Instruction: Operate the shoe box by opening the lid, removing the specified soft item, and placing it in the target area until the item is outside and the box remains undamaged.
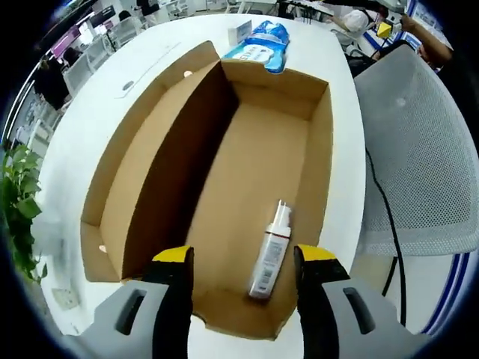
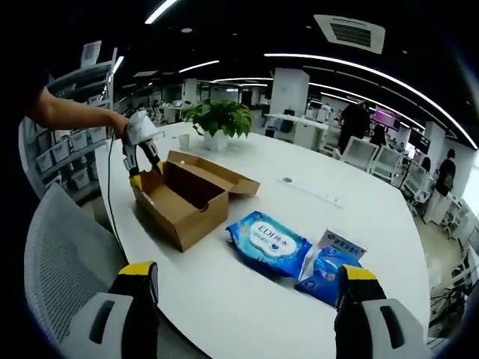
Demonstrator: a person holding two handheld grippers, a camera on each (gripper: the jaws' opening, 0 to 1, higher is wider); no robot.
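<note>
Left hand-held gripper point(image 1: 243, 262) hovers wide over open box point(image 1: 153, 187), straddling bottle point(image 1: 271, 250) inside; likely lining up. Right hand-held gripper point(image 2: 247, 288) wide, empty, above tabletop point(image 2: 224, 314) near wipes pack point(image 2: 267, 241).

Bottle point(image 1: 271, 250) in open box point(image 1: 142, 157) (near end); wipes pack point(image 2: 267, 242) beside box on table point(image 2: 224, 299).

A potted plant point(image 2: 219, 120) stands on the white table point(image 2: 247, 299), a mesh chair point(image 1: 419, 164) just beside it
</note>
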